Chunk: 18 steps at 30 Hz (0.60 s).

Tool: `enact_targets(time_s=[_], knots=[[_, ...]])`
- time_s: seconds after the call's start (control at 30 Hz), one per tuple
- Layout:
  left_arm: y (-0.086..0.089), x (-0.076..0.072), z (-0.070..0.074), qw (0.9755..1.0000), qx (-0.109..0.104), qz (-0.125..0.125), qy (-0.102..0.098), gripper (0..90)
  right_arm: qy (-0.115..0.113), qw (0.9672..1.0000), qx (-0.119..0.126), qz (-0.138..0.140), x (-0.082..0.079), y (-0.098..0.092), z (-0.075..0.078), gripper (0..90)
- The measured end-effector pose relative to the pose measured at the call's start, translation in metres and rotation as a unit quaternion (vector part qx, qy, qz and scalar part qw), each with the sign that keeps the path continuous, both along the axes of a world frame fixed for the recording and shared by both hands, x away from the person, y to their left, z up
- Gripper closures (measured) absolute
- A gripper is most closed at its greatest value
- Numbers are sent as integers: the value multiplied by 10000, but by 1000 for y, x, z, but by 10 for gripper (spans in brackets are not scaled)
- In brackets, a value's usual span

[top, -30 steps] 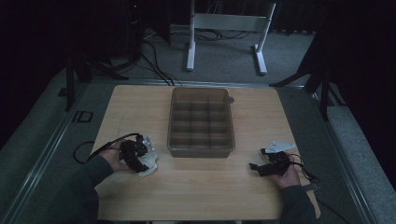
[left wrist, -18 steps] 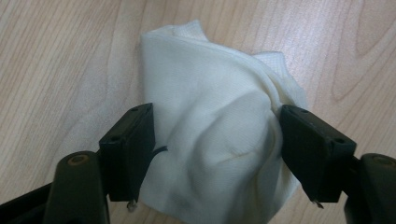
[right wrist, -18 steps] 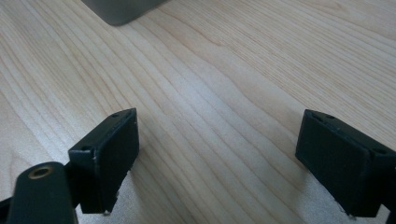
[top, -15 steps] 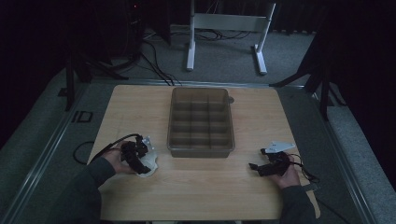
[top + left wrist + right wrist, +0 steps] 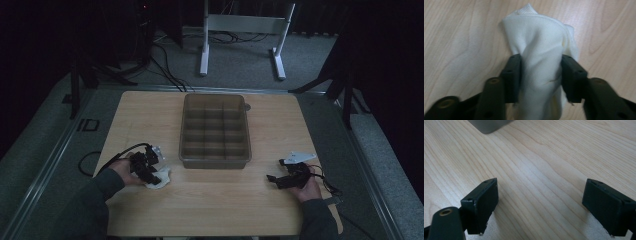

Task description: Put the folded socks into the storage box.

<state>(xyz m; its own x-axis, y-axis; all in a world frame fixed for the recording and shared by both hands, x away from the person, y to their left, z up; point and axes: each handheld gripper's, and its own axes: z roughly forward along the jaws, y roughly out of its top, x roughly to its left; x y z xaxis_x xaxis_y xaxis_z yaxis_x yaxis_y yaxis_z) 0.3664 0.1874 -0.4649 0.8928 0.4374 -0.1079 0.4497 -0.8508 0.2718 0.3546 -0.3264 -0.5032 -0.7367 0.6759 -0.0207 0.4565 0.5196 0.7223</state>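
Observation:
A crumpled white cloth (image 5: 541, 42) lies on the wooden table (image 5: 215, 210) near its front left. My left gripper (image 5: 541, 60) points down at it. Its jaws have just been closing, and both pads now press the bunched fabric between them. From above, the left gripper (image 5: 150, 172) sits over the cloth (image 5: 162, 178), held by a hand in a grey sleeve. At the front right, my right gripper (image 5: 272, 178) rests low over bare wood. In its own view the right gripper (image 5: 542, 183) stands wide open with nothing between its fingers.
A dark, translucent divided tray (image 5: 215, 161) with several compartments stands at the table's middle, between the two hands. One corner of the tray (image 5: 489, 125) lies ahead of the right gripper. Cables trail from both grippers. A white stand's legs (image 5: 240, 45) are on the floor beyond.
The left hand has shifted slightly down onto the cloth. The right hand has kept still.

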Motion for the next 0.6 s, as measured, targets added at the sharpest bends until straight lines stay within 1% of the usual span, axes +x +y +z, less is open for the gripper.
enact_targets(time_s=[0.03,0.07,0.1,0.13,0.27,0.3,0.43,0.5,0.53,0.6], knots=[[0,-1,0,10000,-35,-17,0,598,0,10000,0,0,0,0,0,130],[1,-1,0,10000,-52,-44,-4,620,0,10000,0,-1,0,0,0,130],[0,-2,1,9999,-21,-110,-60,652,0,10000,1,-1,0,0,0,130],[0,-2,1,9999,-21,-110,-60,662,0,10000,1,-1,0,0,0,130],[-4,-4,5,9992,183,-260,-233,675,1,10000,2,-2,0,0,0,130],[-5,-4,6,9990,206,-276,-274,678,0,10000,2,0,0,0,0,130],[-3,-3,11,9989,154,-257,-372,678,0,10000,1,0,0,0,0,130],[0,-2,16,9988,85,-227,-429,677,-1,10000,2,0,0,0,0,130],[2,-2,19,9989,4,-189,-439,677,0,10000,1,-1,0,0,0,129],[3,-2,21,9988,-9,-190,-451,676,0,10000,1,0,0,0,0,130]])
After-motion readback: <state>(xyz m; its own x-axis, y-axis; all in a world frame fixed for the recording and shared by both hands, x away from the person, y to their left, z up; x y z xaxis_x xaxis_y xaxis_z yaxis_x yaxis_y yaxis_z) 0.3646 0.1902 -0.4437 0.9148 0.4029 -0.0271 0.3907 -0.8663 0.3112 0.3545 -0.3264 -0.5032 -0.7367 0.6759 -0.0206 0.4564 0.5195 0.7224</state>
